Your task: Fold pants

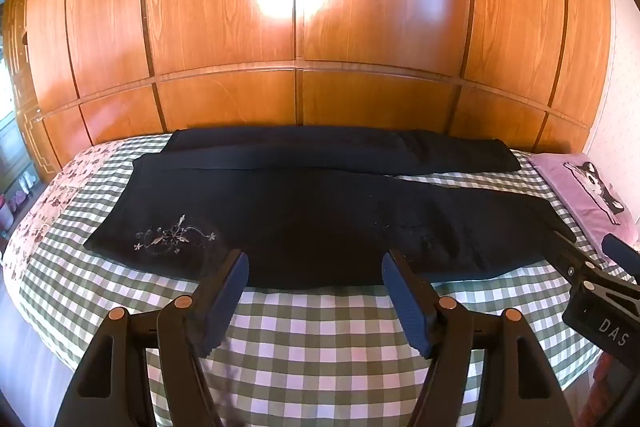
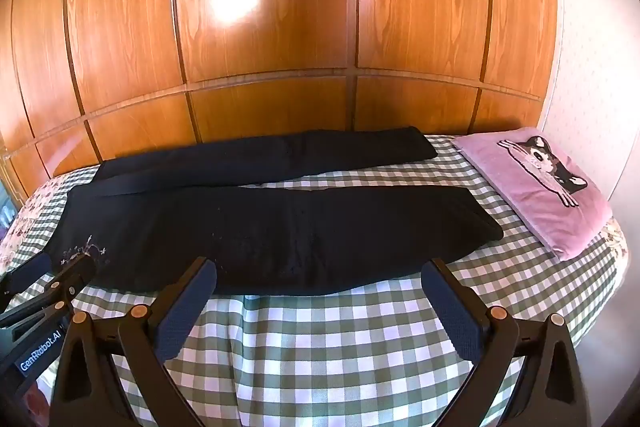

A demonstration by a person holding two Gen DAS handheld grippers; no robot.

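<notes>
The black pants [image 1: 312,219] are spread flat across the checked bed [image 1: 320,327], waist with the embroidered flower [image 1: 176,237] to the left, the two legs running right toward the pink pillow [image 2: 536,187]; the far leg lies apart from the near one. The left gripper [image 1: 316,267] is held with jaws open and empty above the near edge; the right gripper [image 2: 320,277] is likewise wide open and empty. Judged from this, the near edge is best pinched at two well-separated points; both layers should be caught; the near leg should be carried evenly over the far one.
</notes>
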